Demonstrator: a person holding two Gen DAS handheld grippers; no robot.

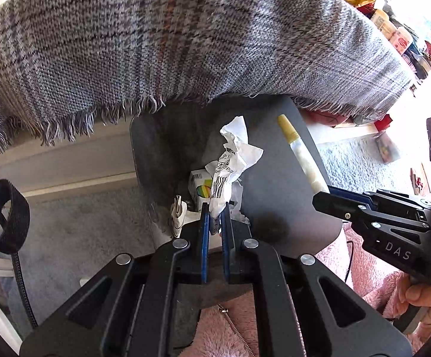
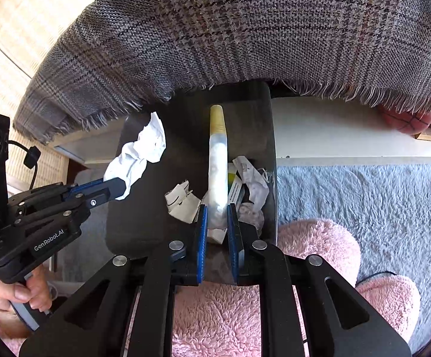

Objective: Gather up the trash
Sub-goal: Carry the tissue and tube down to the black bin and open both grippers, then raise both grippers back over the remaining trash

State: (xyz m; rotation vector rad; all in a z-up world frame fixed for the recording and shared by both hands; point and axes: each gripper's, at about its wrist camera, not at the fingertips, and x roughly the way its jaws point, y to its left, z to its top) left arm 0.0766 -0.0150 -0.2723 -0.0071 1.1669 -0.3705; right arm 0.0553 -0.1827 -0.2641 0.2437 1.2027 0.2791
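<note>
My left gripper is shut on a crumpled white paper wrapper with black print and holds it over a dark bin. It also shows in the right wrist view, with the wrapper above the bin's left side. My right gripper is shut on a long pale tube with a yellow tip, held over the bin. In the left wrist view the tube sticks out of the right gripper. Paper scraps and a small carton lie in the bin.
A grey plaid fringed blanket hangs over the bin from above. Pink fluffy fabric lies close below. A grey-blue shaggy rug covers the floor to the right. A basketball sits under the blanket's edge. Cluttered packages lie far right.
</note>
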